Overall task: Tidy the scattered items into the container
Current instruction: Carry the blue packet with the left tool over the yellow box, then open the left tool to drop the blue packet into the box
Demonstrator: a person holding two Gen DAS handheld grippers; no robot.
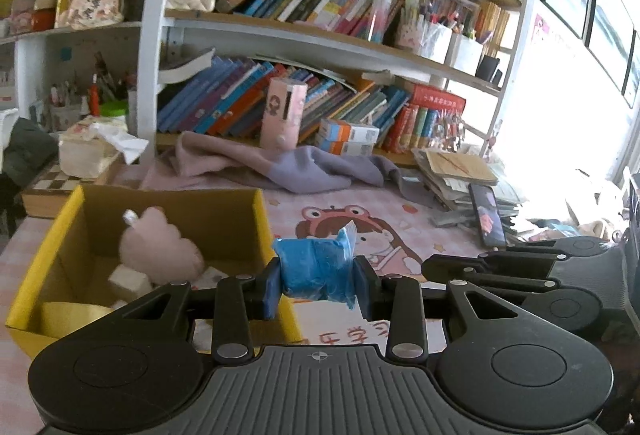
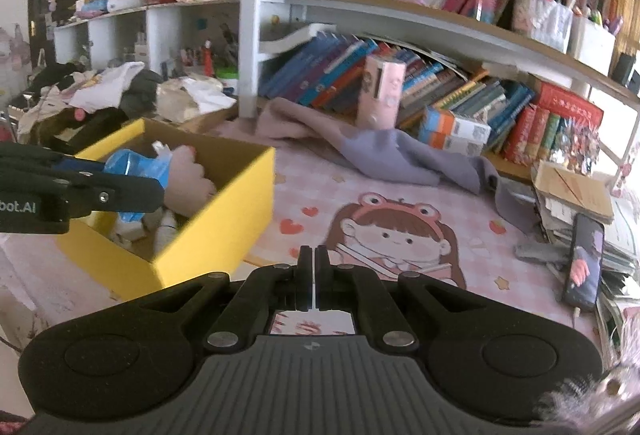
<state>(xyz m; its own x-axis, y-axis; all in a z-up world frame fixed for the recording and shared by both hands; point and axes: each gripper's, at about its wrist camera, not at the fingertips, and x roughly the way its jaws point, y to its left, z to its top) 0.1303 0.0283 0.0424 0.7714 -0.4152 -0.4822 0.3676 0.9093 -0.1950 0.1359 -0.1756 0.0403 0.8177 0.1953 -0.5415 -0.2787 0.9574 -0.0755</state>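
Two grippers: left gripper (image 1: 316, 277) clamped on one blue packet (image 1: 316, 267), hovering at the near right corner of the yellow box (image 1: 48, 247); right gripper (image 2: 313, 267) pressed together, empty, over the pink cartoon mat (image 2: 400, 203). Inside the box, one pink plush (image 1: 160, 251) among small white pieces. Beyond, rumpled cloth (image 1: 280, 167), one phone (image 1: 486, 215), crowded bookshelves (image 1: 320, 35).

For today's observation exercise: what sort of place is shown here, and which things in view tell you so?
Probably a child's study desk at home: crowded bookshelves behind, pots of pens, and a pink cartoon desk mat beneath a yellow box.
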